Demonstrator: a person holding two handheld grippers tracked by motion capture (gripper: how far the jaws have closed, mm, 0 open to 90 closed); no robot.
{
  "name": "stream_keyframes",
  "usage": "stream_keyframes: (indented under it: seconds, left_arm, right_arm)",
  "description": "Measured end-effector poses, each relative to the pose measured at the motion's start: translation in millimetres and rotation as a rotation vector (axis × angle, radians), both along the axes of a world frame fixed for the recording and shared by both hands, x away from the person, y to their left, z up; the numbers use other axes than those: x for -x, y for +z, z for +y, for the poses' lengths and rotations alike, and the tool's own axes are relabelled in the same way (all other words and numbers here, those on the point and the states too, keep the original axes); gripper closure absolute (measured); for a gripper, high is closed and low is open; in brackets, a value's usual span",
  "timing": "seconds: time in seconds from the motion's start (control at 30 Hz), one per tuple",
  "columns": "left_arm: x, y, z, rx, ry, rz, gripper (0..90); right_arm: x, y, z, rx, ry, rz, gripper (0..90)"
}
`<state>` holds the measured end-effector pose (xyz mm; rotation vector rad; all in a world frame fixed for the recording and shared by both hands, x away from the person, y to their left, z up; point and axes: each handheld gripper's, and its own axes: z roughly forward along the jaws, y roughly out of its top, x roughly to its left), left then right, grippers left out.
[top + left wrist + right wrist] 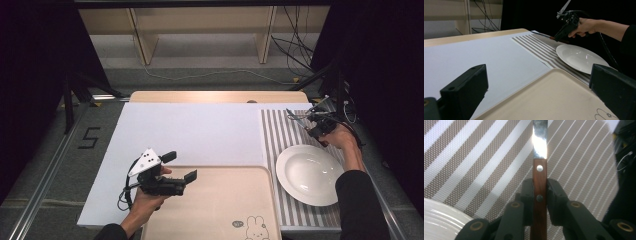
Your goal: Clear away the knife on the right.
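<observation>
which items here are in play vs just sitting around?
In play:
- right gripper, jaws shut on knife handle
- knife, wooden handle, over striped placemat
- white plate beside it

Sitting around:
- beige tray
- left gripper, open, holding nothing
- shelf behind the table

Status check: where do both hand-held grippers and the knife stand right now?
Right hand-held gripper shut on knife handle, over striped mat. Left hand-held gripper open, idle above tray. White plate beside the knife; nothing blocking.
</observation>
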<state>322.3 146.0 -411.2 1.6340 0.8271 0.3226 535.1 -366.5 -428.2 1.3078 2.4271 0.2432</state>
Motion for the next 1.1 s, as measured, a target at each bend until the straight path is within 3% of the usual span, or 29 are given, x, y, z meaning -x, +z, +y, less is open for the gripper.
stream_keyframes:
  seconds: [0.23,0.7,0.9,1.0,1.1]
  left_arm:
    - [0.0,-0.1,-0.2,-0.002,0.001,0.000,2.1]
    - [0.2,0.3,0.0,-0.003,0.004,-0.002,2.1]
    - [-1.0,-0.3,-0.2,-0.003,0.004,0.003,2.1]
    - [-0.4,0.2,0.2,-0.002,0.005,-0.001,2.1]
    - [-0.2,0.4,0.9,-0.002,0.007,-0.002,2.1]
  right_arm:
    - [3.4,16.9,5.4,0.012,0.032,-0.073,77.4]
    - [26.2,40.0,29.3,-0.044,0.085,-0.193,77.3]
    - [50.1,55.7,41.6,-0.134,0.117,-0.256,77.3]
    - [62.7,59.1,47.0,-0.208,0.123,-0.275,77.3]
    - [73.5,58.5,52.9,-0.237,0.126,-0.277,77.3]
